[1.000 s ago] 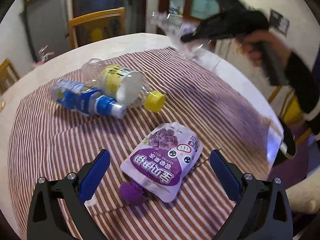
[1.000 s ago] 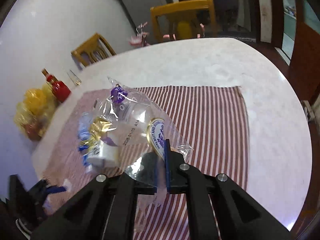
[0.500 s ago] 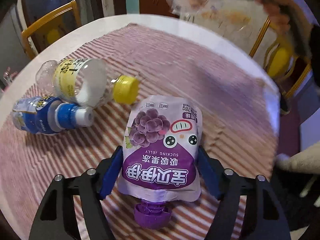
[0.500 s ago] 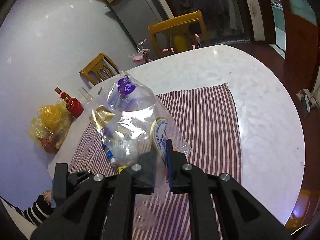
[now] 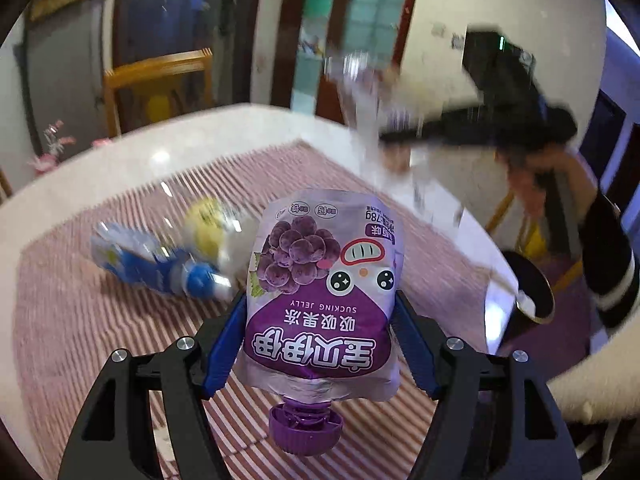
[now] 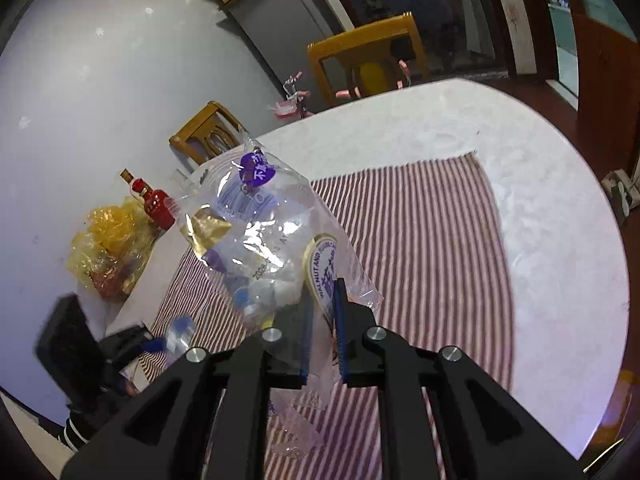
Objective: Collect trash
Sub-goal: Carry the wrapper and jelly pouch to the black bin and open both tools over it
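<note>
My left gripper [image 5: 320,320] is shut on a purple grape jelly pouch [image 5: 320,292] and holds it lifted above the red-striped cloth [image 5: 100,312], cap end toward the camera. A blue-label bottle [image 5: 160,268] and a yellow-label bottle [image 5: 212,228] lie blurred on the cloth behind it. My right gripper [image 6: 322,320] is shut on a clear plastic wrapper [image 6: 272,220] and holds it up over the cloth [image 6: 420,240]. The right gripper with the wrapper [image 5: 376,120] also shows at the upper right of the left wrist view. The left gripper [image 6: 132,340] shows at the lower left of the right wrist view.
The round white table [image 6: 520,152] carries the cloth. A red bottle [image 6: 154,204] and a yellow bag [image 6: 108,248] stand at its far side. Wooden chairs [image 6: 364,60] surround the table. A dark cup-like container [image 5: 528,304] sits beyond the table edge at right.
My left gripper closed on the jelly pouch and lifted it off the cloth. My right gripper raised the wrapper higher above the table.
</note>
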{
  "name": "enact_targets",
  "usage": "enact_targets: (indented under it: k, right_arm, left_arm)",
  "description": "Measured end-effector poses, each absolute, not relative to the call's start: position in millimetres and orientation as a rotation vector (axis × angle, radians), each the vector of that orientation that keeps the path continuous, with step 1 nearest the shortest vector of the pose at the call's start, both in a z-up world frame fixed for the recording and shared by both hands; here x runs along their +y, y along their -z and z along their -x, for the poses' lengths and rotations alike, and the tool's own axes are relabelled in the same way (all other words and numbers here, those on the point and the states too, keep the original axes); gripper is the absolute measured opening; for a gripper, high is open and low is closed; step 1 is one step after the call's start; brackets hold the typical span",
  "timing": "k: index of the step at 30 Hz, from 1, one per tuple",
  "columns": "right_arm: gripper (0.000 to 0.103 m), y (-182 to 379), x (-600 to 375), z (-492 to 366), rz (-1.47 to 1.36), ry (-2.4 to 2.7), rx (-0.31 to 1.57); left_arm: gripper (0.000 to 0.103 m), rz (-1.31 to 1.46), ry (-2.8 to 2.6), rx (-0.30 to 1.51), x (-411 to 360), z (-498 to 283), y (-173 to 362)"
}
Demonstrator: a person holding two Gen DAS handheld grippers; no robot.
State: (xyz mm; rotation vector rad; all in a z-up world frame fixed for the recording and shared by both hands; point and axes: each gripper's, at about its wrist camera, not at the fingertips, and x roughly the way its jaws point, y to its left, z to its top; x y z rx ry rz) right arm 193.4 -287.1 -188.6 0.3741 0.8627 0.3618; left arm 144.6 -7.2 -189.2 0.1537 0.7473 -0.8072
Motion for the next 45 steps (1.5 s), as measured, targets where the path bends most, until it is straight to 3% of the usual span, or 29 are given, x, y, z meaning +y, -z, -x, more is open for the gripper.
enact_targets:
  k: [11,23,31,36,45]
  right_arm:
    - [0.012,186,-275,-177,-0.381,-0.353,0.868]
    - [0.012,178,-299,-145,-0.401,-0.271,0.84]
    - [0.012,178,-381,-70,-0.495,-0.044,0.769]
    - [0.012,209,-456,9,-0.574,0.234,0.794]
    - [0.014,325,-551,127,-0.719,0.72,0.975]
  left_arm:
    - [0.07,-0.144,0.821,0.535,-32,-112,111]
    - [0.07,-0.17,0.887,0.457,-55,-87,86]
    - [0.07,-0.213,0.99,0.441,-94,-73,85]
    - [0.07,-0.239,1.102,0.427,-141,-62,89]
    - [0.071,-0.293,1.256,0.444,-218,-40,99]
